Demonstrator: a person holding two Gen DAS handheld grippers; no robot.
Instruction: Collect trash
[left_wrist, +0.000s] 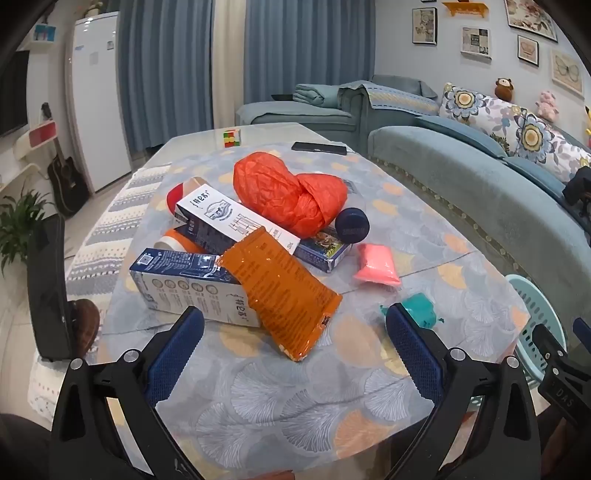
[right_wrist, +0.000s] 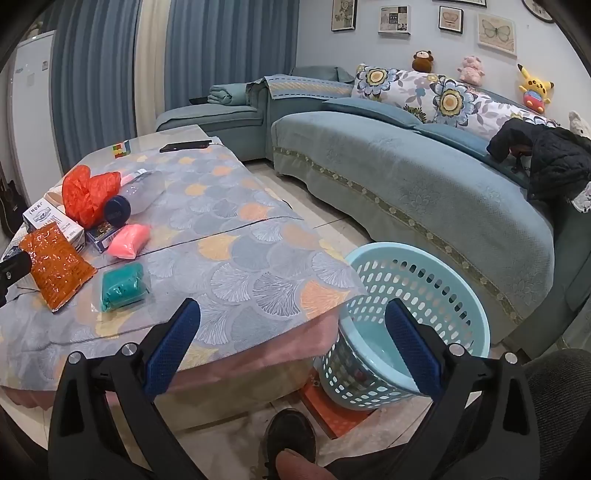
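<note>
- Left wrist view, lower centre: left gripper (left_wrist: 294, 321) jaws wide apart, nothing btwn them, over the desk (left_wrist: 295, 406) w/ fan-pattern cloth.
- Trash heap mid-frame: white carton (left_wrist: 177, 288) at left, orange packet (left_wrist: 284, 291) leaning on it, 2nd carton (left_wrist: 236, 221) above, crumpled red bag (left_wrist: 291, 192) on top.
- Right of heap: dark round tin (left_wrist: 352, 226), pink pouch (left_wrist: 376, 265), teal pouch (left_wrist: 417, 308) just behind the right fingertip.
- Right wrist view: same trash at left edge, teal pouch (right_wrist: 122, 286) nearest.
- Lower centre: right gripper (right_wrist: 293, 319) spread wide, empty, past desk corner.
- Lower right: light-blue basket (right_wrist: 436, 295) on floor beside desk, btwn desk and sofa (right_wrist: 406, 184).
</note>
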